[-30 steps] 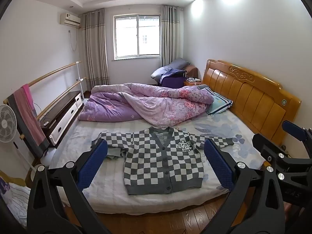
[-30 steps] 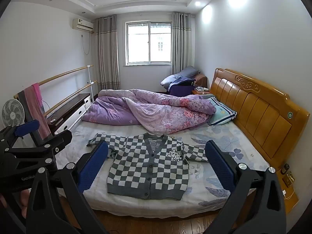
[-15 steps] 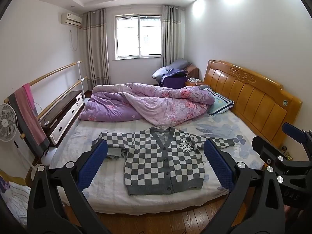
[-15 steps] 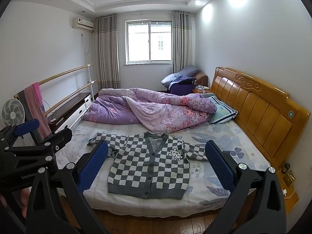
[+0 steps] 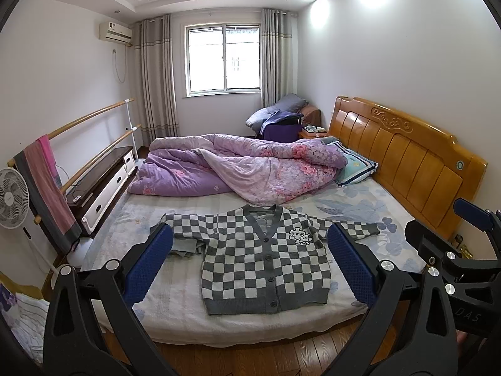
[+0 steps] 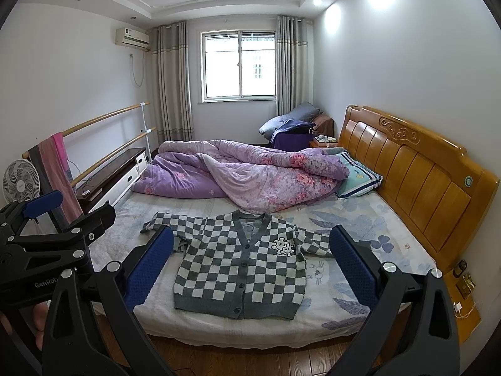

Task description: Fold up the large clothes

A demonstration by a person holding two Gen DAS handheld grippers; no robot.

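A grey-and-white checked cardigan [image 5: 263, 260] lies flat, buttoned and face up on the near part of the bed, sleeves spread sideways; it also shows in the right wrist view [image 6: 241, 269]. My left gripper [image 5: 250, 263] is open and empty, held over the floor short of the bed's near edge. My right gripper [image 6: 250, 266] is also open and empty at about the same distance. Each gripper appears at the edge of the other's view.
A crumpled purple floral duvet [image 5: 238, 169] and a striped pillow [image 5: 357, 166] fill the far half of the bed. The wooden headboard [image 5: 407, 159] is on the right. A fan [image 5: 12, 197], a rail with towels and a low cabinet [image 5: 103, 181] stand left.
Both views have shifted very slightly; the cardigan and the grippers' opening look the same.
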